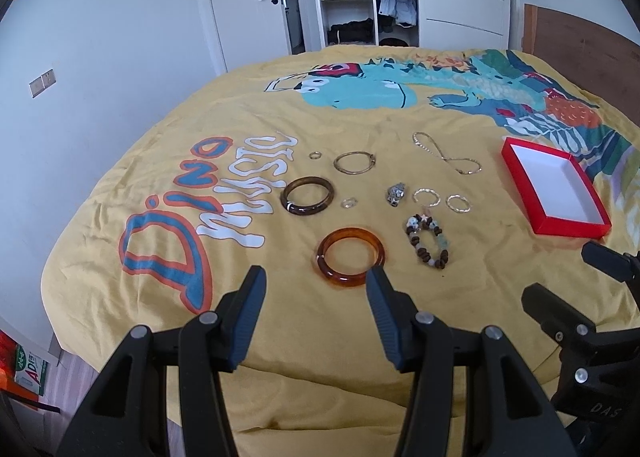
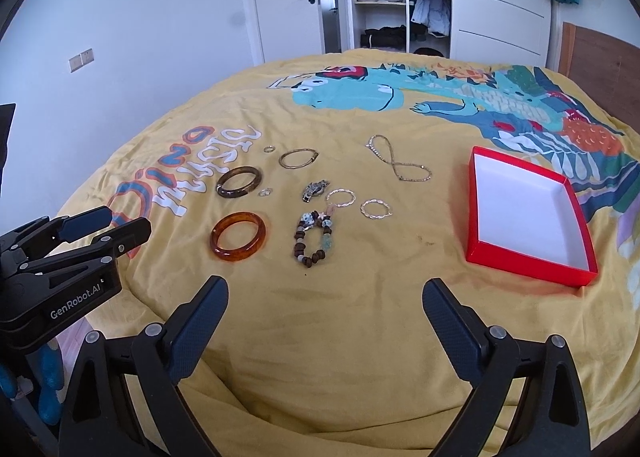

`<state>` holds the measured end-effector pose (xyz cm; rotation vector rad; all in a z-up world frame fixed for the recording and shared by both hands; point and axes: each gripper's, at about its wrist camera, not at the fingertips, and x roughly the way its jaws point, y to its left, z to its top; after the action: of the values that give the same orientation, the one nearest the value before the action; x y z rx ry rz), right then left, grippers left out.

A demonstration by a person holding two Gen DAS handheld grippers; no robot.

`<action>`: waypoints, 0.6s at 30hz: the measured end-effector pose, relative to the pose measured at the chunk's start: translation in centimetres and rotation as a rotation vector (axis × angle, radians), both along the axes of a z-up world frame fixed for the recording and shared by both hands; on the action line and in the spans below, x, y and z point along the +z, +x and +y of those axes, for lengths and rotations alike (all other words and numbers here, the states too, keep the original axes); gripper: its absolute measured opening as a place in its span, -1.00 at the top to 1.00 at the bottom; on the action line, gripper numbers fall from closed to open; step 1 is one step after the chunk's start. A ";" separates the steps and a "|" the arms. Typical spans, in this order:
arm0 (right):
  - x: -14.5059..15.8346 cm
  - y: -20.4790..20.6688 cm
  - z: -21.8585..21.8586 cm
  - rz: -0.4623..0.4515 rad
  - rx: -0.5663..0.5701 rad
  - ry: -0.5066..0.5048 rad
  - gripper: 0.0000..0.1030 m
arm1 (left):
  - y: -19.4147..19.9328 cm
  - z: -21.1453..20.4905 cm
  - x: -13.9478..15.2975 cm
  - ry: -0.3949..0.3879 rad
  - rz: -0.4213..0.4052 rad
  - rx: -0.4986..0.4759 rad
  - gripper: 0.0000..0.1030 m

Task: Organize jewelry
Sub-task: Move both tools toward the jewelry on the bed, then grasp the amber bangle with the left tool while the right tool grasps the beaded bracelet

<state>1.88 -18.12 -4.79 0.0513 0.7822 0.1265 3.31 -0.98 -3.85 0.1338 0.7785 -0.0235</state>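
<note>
Both grippers spread, holding nothing. Left gripper [image 1: 316,281] hangs just short of amber bangle [image 1: 352,257]; right gripper [image 2: 326,293] sits nearer than bead bracelet [image 2: 314,235], red box [image 2: 528,213] to its right.

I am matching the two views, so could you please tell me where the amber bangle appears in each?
Left wrist: amber bangle low centre, just beyond the tongs.
Right wrist: amber bangle left of centre.
Shared landmark: bead bracelet, just right of it in both.
</note>
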 end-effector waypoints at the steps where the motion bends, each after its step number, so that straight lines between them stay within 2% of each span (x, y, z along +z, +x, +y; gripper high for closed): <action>1: -0.1 0.1 0.1 0.002 0.002 0.000 -0.82 | 0.1 0.0 -0.1 0.000 0.005 -0.001 0.03; 11: -0.7 1.7 -0.1 0.016 0.019 0.014 -0.60 | 1.6 0.9 -1.4 -0.056 0.062 0.005 0.03; 18: -2.5 3.9 -0.5 0.072 0.033 0.048 -0.42 | 4.2 2.4 -3.5 -0.095 0.124 0.033 0.03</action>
<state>5.81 -18.57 -7.34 0.0886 0.8521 0.1749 7.46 1.40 -7.33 0.0290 0.9014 -0.0375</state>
